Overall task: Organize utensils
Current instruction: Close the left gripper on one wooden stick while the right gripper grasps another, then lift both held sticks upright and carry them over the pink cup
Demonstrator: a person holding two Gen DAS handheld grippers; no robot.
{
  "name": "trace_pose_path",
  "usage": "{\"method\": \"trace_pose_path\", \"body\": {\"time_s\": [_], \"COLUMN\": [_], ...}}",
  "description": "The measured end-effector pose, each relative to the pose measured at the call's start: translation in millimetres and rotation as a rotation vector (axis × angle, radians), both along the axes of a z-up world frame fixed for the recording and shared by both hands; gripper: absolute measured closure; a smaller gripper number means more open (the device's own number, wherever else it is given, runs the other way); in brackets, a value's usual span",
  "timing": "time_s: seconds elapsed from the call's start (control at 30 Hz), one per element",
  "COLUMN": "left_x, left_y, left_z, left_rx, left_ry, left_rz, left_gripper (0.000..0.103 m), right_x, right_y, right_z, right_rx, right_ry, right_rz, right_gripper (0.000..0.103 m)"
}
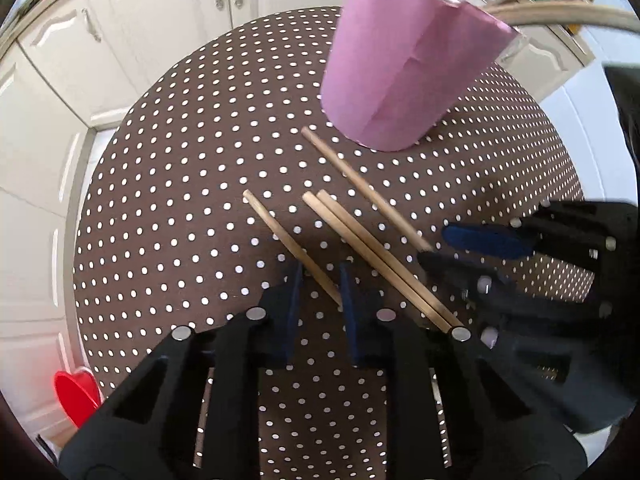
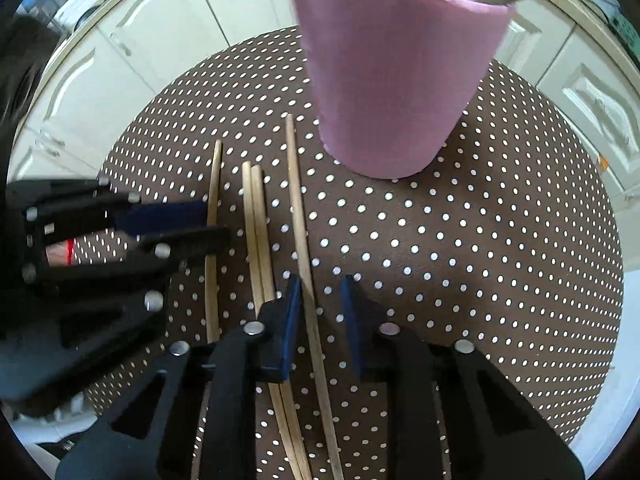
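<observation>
While four wooden chopsticks are lying loose on the polka-dot surface (image 1: 168, 208), both tools are pointing steeply down at them, each straddling one stick. The left tool (image 1: 320, 286) is standing narrow around the leftmost chopstick (image 1: 280, 236), which is running up between its blue pads; whether the pads are already pressing on the wood I cannot tell, since a thin gap seems to be showing on either side. The right tool (image 2: 320, 300) is likewise narrowed around the longest-looking chopstick (image 2: 298, 200), the one lying nearest the pink cup (image 2: 396, 80), with the stick passing between its pads and a little clear space on the right side. A pair of chopsticks (image 2: 256, 216) is lying touching side by side between the two chosen ones, untouched.

Each tool is probably taking an outer stick because those are lying apart from their neighbours, giving the pads room to come down on both sides. The pink cup is standing upright just beyond the sticks' far ends, already holding several wooden utensils (image 1: 560, 12) that are leaning out over its rim, so it is likely serving as the destination. The steep downward pose is suiting a pinch from above, though such thin round sticks may be rolling or slipping as the pads are closing.
</observation>
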State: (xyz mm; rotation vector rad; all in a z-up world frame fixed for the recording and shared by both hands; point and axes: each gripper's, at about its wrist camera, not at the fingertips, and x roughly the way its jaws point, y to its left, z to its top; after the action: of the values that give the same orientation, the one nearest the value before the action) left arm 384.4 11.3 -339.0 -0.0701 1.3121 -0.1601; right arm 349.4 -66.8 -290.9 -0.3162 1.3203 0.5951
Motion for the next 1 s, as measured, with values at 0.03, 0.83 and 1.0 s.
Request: {"method": "trace_pose_path", "body": {"time_s": [0.03,0.83,1.0], "left_x": [0,-62,-72], "left_y": [0,30,26], "left_z": [0,49,85], "left_rx": [-0.008,-0.14,-0.155], "left_ry": [0.001,-0.047,-0.103], "left_rz": [0.001,-0.009,-0.042], "left_gripper": [0.086,0.097,0.097], "right_x": [4,-17,-37], "right_y": [0,-17,-21], "right_z": [0,40,74], "right_rx": [0.001,0.174,0.226], "right_ry": [0.001,0.053,-0.01], "right_rz": [0.001,-0.094,-0.112], "right_gripper": [0.088,0.098,0.099]}}
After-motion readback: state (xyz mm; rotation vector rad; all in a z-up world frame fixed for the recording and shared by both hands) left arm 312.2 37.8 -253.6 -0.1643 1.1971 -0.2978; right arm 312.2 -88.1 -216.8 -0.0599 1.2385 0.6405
